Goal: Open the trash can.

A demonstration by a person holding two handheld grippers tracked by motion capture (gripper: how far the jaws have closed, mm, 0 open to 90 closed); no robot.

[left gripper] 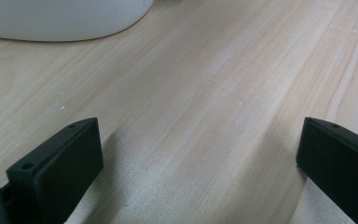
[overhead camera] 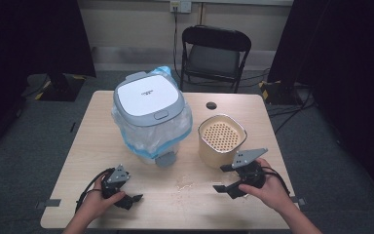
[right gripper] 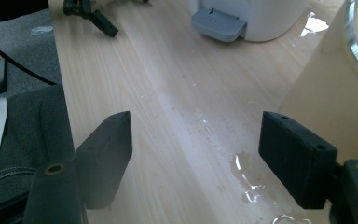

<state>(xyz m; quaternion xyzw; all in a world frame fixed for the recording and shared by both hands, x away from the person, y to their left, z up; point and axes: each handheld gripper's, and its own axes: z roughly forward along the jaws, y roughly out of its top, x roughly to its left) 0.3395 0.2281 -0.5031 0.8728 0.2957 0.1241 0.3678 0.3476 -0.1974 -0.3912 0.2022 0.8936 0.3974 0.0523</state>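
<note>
A white pedal bin (overhead camera: 148,105) with a grey lid and a blue-and-clear bag liner stands at the table's middle left. To its right sits a beige container (overhead camera: 221,141) with a perforated insert. My left gripper (overhead camera: 130,199) rests near the front left edge, open, over bare wood (left gripper: 198,135); the bin's white base (left gripper: 60,18) lies ahead of it. My right gripper (overhead camera: 222,178) is held open in front of the beige container, and nothing is between its jaws (right gripper: 196,126). The bin's grey pedal (right gripper: 219,23) and the container's wall (right gripper: 326,88) show ahead.
A thin spill of liquid (overhead camera: 185,185) glistens on the wooden table (overhead camera: 87,146) between the grippers, also seen as liquid (right gripper: 247,179) near the right jaw. A black folding chair (overhead camera: 214,53) stands beyond the far edge. A small dark hole (overhead camera: 211,105) marks the tabletop.
</note>
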